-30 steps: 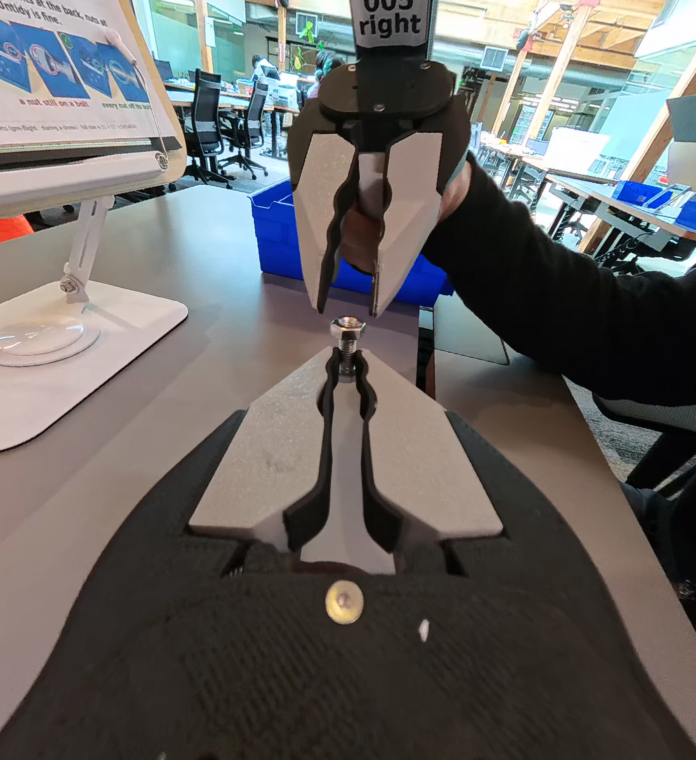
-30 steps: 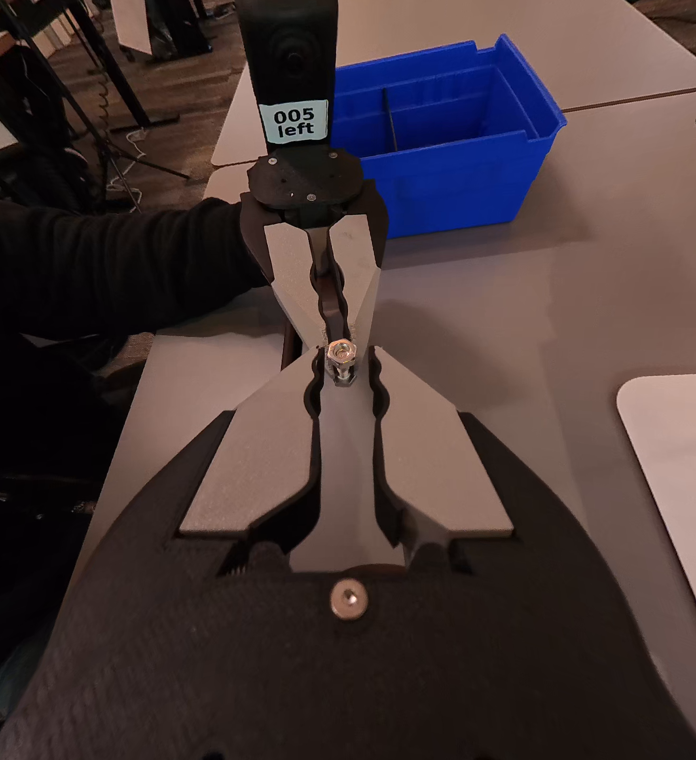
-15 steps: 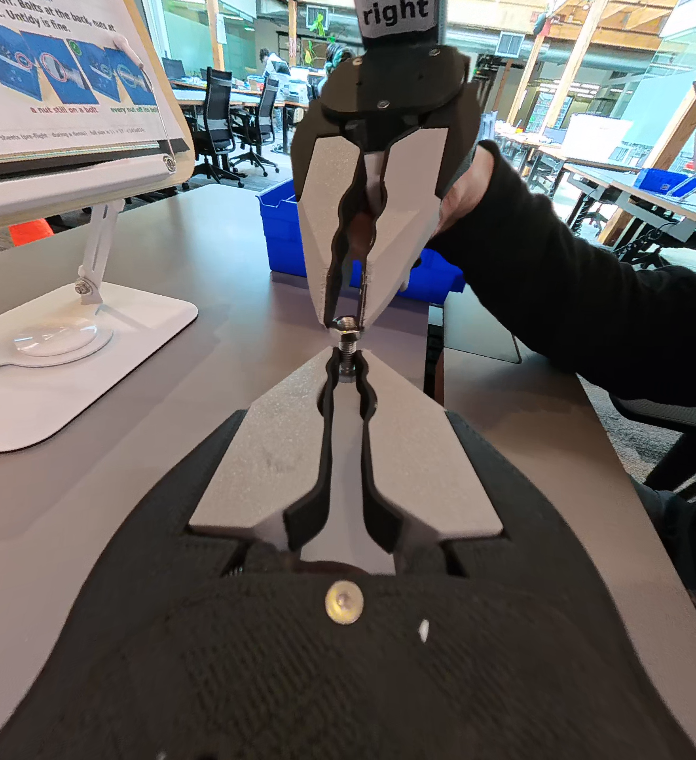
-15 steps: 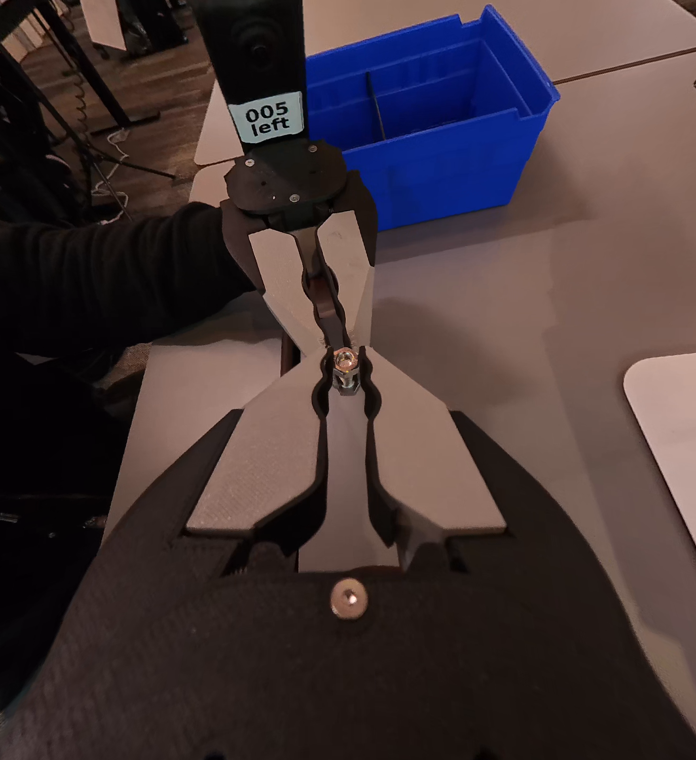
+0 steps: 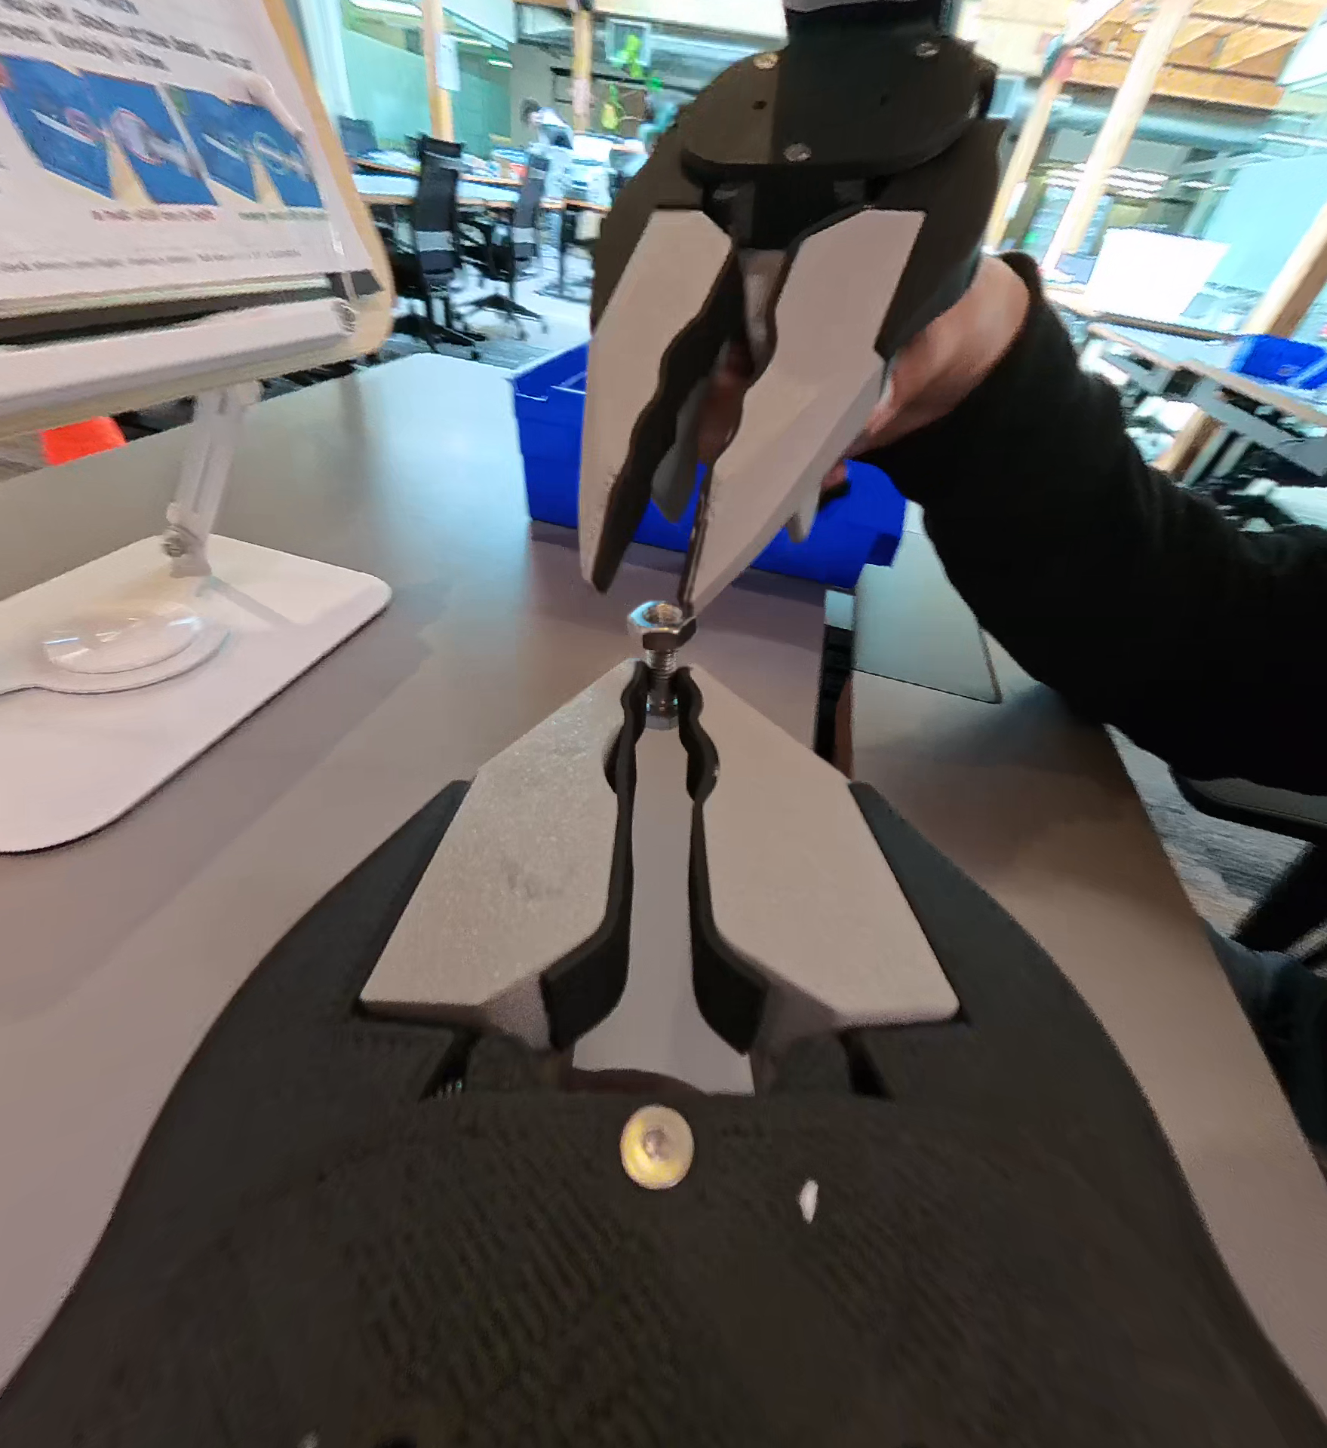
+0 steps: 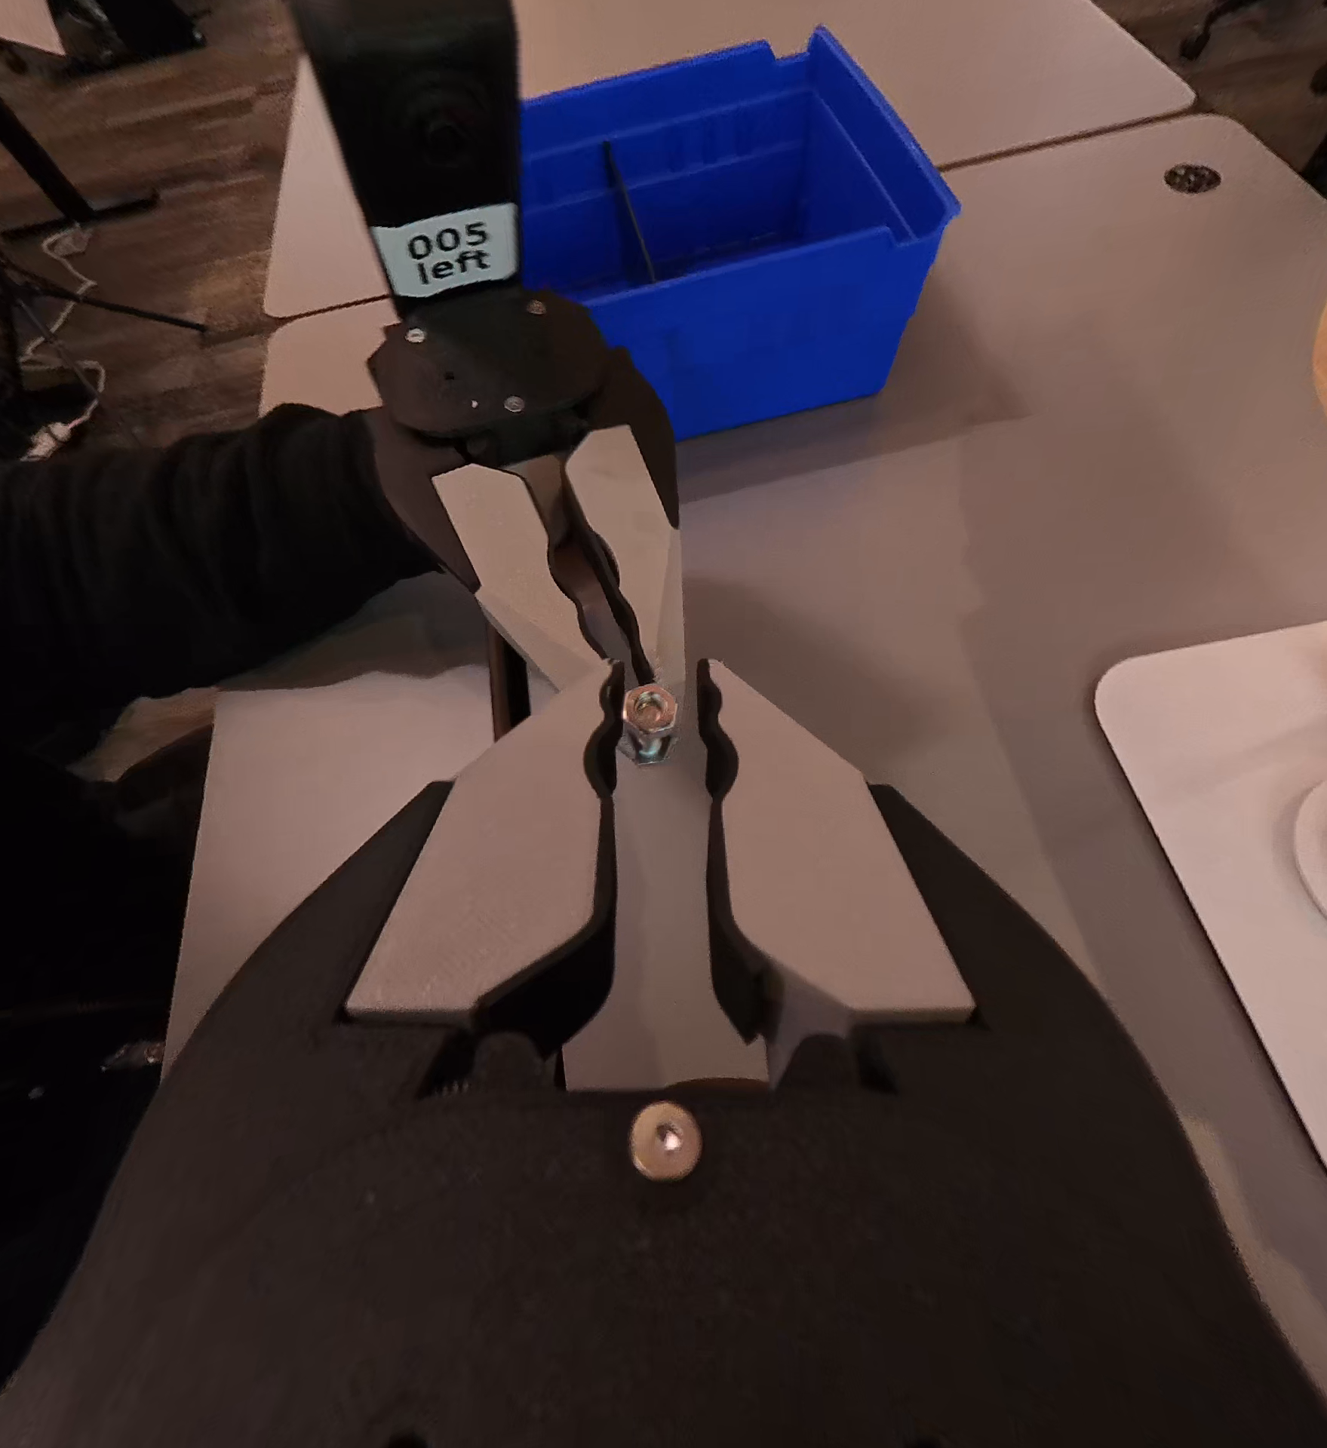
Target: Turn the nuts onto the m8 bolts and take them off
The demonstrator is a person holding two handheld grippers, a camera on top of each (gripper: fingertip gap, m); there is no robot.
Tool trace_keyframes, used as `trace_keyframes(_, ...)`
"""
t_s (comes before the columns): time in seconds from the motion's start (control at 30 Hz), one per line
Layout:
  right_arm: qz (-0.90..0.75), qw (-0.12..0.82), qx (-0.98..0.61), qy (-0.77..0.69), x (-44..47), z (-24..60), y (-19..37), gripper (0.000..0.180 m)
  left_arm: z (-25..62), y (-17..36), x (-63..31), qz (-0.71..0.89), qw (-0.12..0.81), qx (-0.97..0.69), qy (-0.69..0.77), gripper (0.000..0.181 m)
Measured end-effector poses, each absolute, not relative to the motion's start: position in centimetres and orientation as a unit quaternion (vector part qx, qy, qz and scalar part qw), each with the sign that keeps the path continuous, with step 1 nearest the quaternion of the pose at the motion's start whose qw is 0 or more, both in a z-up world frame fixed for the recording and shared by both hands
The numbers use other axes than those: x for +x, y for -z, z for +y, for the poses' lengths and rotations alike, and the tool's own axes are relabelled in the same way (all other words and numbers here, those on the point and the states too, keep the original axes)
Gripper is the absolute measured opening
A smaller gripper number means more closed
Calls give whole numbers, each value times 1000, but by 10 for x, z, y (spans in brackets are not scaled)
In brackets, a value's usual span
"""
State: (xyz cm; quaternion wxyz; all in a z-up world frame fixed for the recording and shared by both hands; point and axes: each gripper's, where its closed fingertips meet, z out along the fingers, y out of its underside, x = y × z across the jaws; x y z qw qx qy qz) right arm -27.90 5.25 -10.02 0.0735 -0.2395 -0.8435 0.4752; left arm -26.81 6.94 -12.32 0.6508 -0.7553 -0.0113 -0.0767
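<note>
The left gripper, at frame centre, is clamped on the lower end of the bolt, holding it upright above the table. The nut sits threaded at the bolt's top. The right gripper has its fingers spread a little, one either side of the nut, gripping nothing. This looks like a re-grip between turns; which way the nut is going cannot be told. Next the right gripper must close squarely on the nut's flats and twist while the left holds firm
</note>
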Motion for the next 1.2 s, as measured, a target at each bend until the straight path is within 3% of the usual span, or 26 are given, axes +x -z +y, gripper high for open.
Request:
trace_keyframes(0.33, -851, 57, -50, -520, -229, 54, 86, 26, 51, 111, -215, 114, 662, -716, 189, 5)
trace_keyframes(0.43, -844, 5, -24, -536, -215, 45, 87, 26, 45, 109, -201, 151, 661, -705, 208, 5)
trace_keyframes(0.63, -842, -41, 2, -538, -201, 34, 94, 26, 45, 114, -194, 170, 652, -707, 213, 5)
trace_keyframes(0.93, -840, -62, 24, -538, -192, 26, 96, 13, 42, 116, -184, 185, 649, -704, 222, 5)
trace_keyframes(1.2, -839, -56, 4, -541, -200, 29, 95, 12, 45, 116, -193, 171, 656, -708, 199, 5)
